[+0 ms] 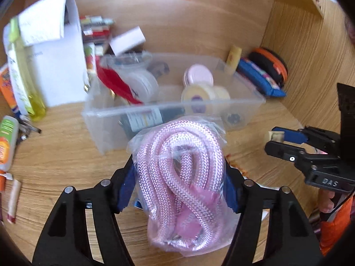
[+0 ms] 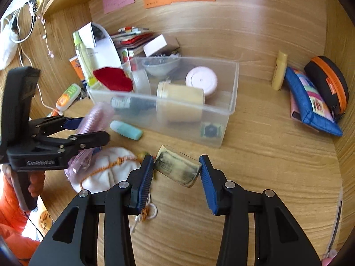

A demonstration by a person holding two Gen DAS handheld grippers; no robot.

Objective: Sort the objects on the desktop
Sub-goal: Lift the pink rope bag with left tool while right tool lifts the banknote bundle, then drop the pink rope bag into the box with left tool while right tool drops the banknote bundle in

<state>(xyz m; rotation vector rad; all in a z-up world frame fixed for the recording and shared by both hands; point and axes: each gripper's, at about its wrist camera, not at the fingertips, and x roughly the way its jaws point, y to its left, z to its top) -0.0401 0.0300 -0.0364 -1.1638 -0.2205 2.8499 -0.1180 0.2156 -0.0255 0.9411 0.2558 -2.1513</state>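
left tool [image 1: 179, 177]: pinching soft, slippery bagged pink braided rope [image 1: 179, 168] — you grip mid-coil | right tool [image 2: 177, 170]: clamps stiff cream block [image 2: 177, 169] endwise

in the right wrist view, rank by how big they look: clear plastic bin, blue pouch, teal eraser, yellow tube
1. clear plastic bin
2. blue pouch
3. and 4. yellow tube and teal eraser: these look about alike, so no ranking between them.

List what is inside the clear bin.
In the clear bin: a cream jar on its side, a pink-lidded tub, a dark bottle, a clear lidded cup, a red pouch over the rim. Whatever lies beneath them is covered.
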